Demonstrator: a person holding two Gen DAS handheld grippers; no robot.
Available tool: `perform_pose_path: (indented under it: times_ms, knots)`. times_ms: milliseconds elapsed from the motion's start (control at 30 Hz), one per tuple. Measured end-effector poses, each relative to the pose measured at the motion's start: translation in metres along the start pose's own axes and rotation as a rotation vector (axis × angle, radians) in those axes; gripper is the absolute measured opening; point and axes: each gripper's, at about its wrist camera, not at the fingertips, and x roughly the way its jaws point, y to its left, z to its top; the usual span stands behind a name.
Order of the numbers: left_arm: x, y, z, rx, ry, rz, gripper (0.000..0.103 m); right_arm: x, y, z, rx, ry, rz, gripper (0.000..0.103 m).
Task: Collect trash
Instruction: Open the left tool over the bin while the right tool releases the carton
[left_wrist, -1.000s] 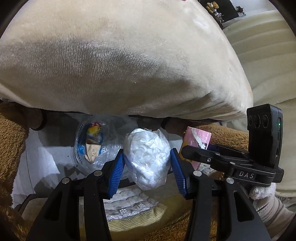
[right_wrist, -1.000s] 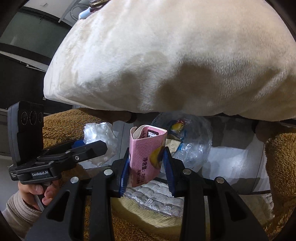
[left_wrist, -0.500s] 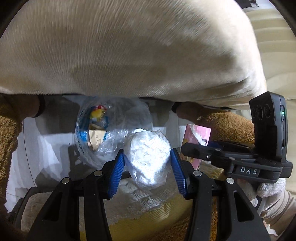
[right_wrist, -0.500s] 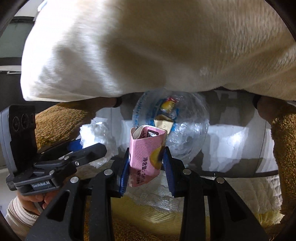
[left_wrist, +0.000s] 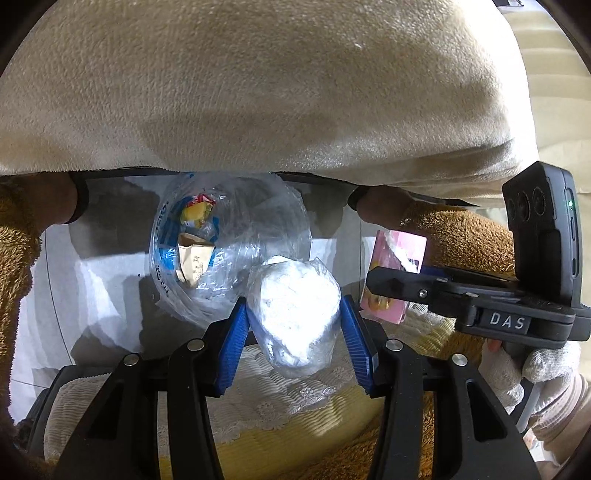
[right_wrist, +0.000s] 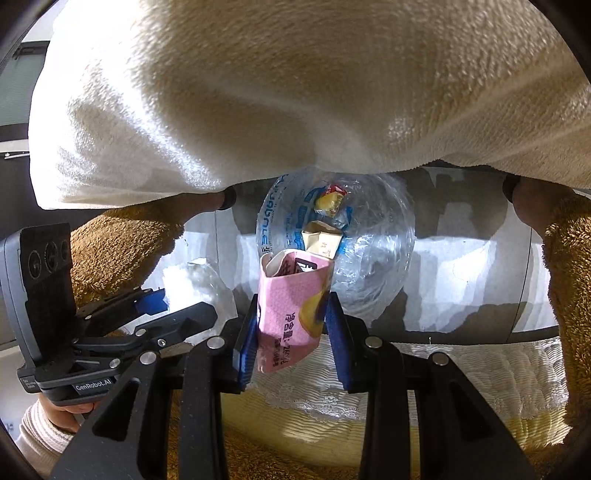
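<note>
My left gripper (left_wrist: 293, 321) is shut on a crumpled white plastic-wrapped wad (left_wrist: 295, 314), held above the seat edge. My right gripper (right_wrist: 293, 325) is shut on a squashed pink drink carton (right_wrist: 291, 306); the carton also shows in the left wrist view (left_wrist: 395, 273). Ahead and below both lies an open clear plastic bag (left_wrist: 229, 247) on the white floor, with a yellow wrapper (left_wrist: 197, 212) and a beige paper scrap (left_wrist: 194, 260) inside. The bag also shows in the right wrist view (right_wrist: 369, 254). The wad shows at left in the right wrist view (right_wrist: 199, 284).
A large cream plush cushion (left_wrist: 258, 92) hangs over the upper half of both views. Brown fuzzy fabric (left_wrist: 14, 266) flanks both sides. A yellow and white lace-edged seat pad (left_wrist: 295, 410) lies below the grippers. The other gripper's body (left_wrist: 509, 295) is close at right.
Both grippers have moved forward and tipped down over the seat edge. The clear bag now sits nearer and more in the open below the cushion. Both grips are unchanged.
</note>
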Motion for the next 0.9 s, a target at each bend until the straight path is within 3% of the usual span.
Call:
perform_pose_path:
  times_ms: [133,233,600,900]
  knots:
    - [-0.003,0.003,0.002,-0.031,-0.008,-0.001,0.051,-0.001,-0.003,0.000,0.022,-0.010,0.009,0.041]
    - [-0.007,0.006,0.002,-0.040,-0.030,0.006,0.061,-0.005,-0.003,0.001,0.034,-0.026,0.015,0.050]
    - [-0.012,0.006,0.002,-0.042,-0.041,0.003,0.061,-0.014,-0.002,0.000,0.037,-0.053,0.028,0.050]
    - [-0.036,-0.006,-0.009,-0.005,-0.120,0.014,0.061,-0.041,0.007,-0.014,-0.004,-0.143,0.034,0.050]
